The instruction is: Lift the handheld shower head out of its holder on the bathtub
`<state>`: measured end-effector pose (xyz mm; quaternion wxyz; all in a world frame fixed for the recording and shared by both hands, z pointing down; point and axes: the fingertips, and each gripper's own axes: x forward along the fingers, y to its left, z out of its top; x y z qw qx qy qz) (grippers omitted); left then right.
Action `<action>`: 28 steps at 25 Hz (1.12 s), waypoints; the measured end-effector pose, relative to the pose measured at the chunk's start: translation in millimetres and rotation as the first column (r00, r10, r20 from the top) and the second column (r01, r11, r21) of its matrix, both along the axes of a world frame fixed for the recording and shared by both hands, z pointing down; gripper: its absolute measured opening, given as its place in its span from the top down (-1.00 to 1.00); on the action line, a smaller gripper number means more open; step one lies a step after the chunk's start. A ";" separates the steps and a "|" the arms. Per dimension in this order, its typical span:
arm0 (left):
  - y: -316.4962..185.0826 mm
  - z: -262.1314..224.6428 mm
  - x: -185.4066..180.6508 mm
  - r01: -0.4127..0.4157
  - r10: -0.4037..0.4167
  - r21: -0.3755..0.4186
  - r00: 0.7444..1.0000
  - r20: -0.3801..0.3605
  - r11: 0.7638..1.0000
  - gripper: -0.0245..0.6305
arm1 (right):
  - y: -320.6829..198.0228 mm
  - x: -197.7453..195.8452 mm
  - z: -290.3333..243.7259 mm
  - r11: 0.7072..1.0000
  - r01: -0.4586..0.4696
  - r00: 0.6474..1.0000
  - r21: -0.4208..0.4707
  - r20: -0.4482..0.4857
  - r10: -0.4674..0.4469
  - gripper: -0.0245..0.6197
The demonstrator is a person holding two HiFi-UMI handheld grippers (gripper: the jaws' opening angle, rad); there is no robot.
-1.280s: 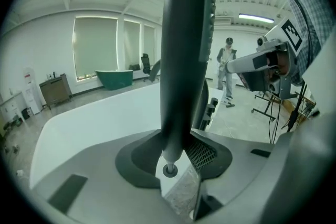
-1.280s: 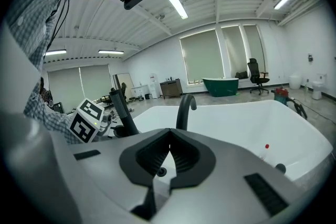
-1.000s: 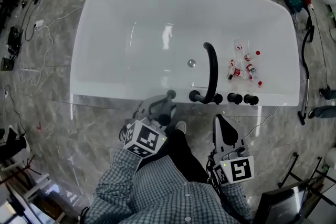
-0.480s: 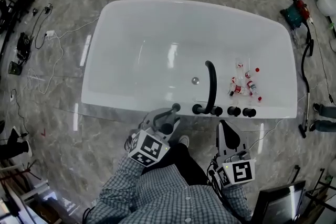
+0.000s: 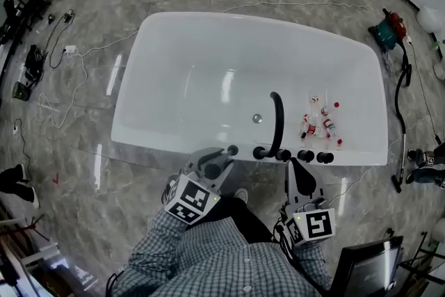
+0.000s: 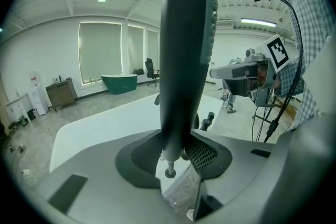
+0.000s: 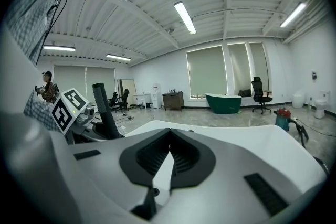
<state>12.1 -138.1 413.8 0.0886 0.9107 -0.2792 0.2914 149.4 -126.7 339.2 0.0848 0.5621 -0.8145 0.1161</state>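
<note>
The handheld shower head (image 5: 224, 151) is a dark wand at the near rim of the white bathtub (image 5: 174, 142), just left of the black faucet (image 5: 278, 118). My left gripper (image 5: 212, 165) is shut on its handle. In the left gripper view the shower head (image 6: 184, 60) rises upright from between the jaws of the left gripper (image 6: 176, 160), nozzle face turned right. My right gripper (image 5: 293, 165) hangs outside the tub below the black knobs (image 5: 306, 156). Its jaws meet in the right gripper view (image 7: 169, 157) with nothing between them. That view also shows the shower head (image 7: 105, 113) at the left.
Several small red-capped bottles (image 5: 321, 122) lie inside the tub on the right. Cables (image 5: 62, 52) trail over the marble floor on the left. A teal and red machine (image 5: 389, 31) with a hose stands on the right, and my legs are against the tub's near side.
The head view has drawn back, so the tub sits lower and smaller. The left gripper keeps its hold on the shower head by the near rim. The right gripper stays shut.
</note>
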 end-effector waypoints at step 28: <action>9.0 -111.6 -6.4 -0.012 0.025 0.137 0.995 -0.092 0.990 0.49 | -16.5 -37.8 -94.8 0.974 0.107 0.993 0.198 -0.066 -0.096 0.88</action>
